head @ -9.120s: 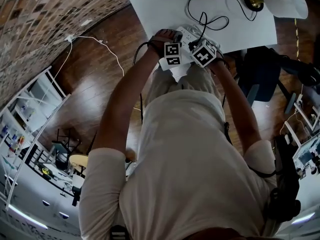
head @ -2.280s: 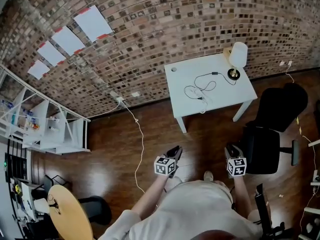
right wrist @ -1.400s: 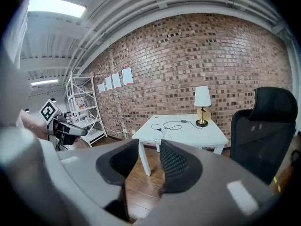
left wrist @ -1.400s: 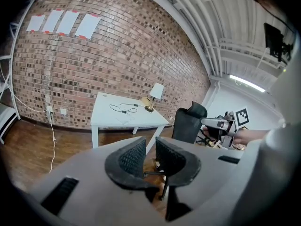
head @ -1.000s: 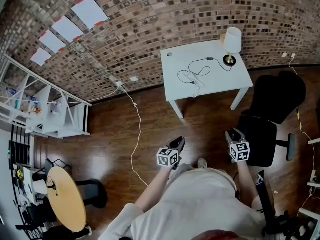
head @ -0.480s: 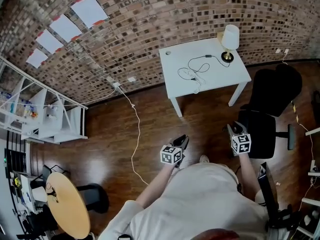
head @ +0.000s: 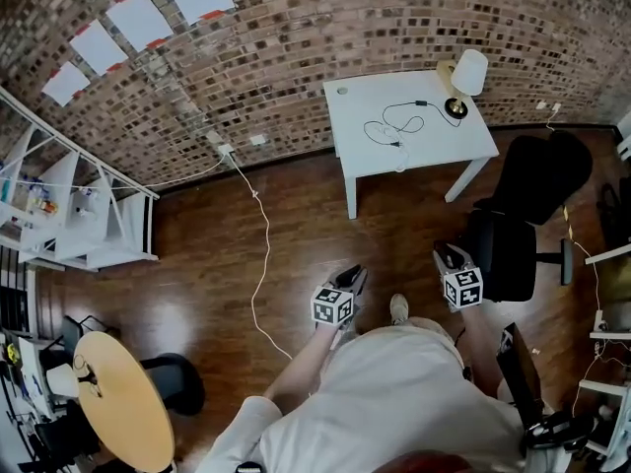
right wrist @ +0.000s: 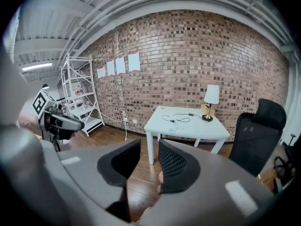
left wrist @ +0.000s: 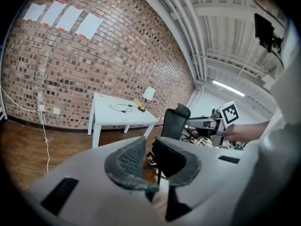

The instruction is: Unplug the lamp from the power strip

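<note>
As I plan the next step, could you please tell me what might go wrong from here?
The white cable trailing across the floor could trip the person on the way to the table. The lamp stands near the table's corner; a tug on its looped cord might tip it.

a: head view, from above the person's shoulders (head: 394, 412), aimed steeply down at the floor (head: 296, 254); white table (head: 454, 141) small and distant at 1 o'clock.
b: and the gripper views?
a: both low, facing across the room over their own jaws. the table sits far off, toward 9 o'clock from the left, 3 o'clock from the right.
b: shared ground?
a: table, lamp (head: 470, 72), black chair (head: 532, 185), brick wall (head: 325, 28) in all three. left gripper view catches the right gripper (left wrist: 189, 122) at 3 o'clock; right gripper view, the left gripper (right wrist: 81, 124) at 9 o'clock.
</note>
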### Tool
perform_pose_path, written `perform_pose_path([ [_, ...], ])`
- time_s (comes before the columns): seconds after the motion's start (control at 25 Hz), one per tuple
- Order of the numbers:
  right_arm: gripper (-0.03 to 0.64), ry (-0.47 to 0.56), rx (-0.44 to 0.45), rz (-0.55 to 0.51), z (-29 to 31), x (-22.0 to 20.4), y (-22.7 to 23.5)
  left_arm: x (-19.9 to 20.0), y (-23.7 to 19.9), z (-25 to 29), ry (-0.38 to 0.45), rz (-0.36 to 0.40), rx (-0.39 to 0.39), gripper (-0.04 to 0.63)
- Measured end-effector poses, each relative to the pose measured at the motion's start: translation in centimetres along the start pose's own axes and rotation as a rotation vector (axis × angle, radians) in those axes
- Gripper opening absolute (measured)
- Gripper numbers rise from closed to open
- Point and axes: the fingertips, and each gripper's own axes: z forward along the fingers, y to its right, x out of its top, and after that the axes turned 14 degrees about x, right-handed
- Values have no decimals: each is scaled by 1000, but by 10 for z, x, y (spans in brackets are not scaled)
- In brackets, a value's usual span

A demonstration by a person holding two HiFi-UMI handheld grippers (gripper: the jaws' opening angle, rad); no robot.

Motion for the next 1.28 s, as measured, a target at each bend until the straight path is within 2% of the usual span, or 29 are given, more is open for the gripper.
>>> perform_pose_path([
  [0.24, 109, -72, -43, 26, -13, -24, -46, -29, -23, -24, -49, -19, -56, 57],
  [0.4, 109, -93, -67, 42, -25, -41, -61, -44, -25, -33, -73, 8, -86, 57],
  [0.64, 103, -75, -60, 79, -24, -66, -49, -47, -30, -35, -67, 34, -40, 57],
  [1.0, 103, 43, -13, 52, -9, -26, -14, -19, -22, -21, -60, 54, 55, 57],
  [1.08, 102, 27, -9, 36, -13, -28, -4, -6, -15, -13, -43, 46, 70, 57],
  [1.2, 87, -22, -24, -49, -18, -26, 20, 20, -4, 4, 6, 19, 84, 57],
  [1.28, 87, -21, -26, -66, -18, -20, 34, 40, 1, 14, 47, 27, 82, 57],
])
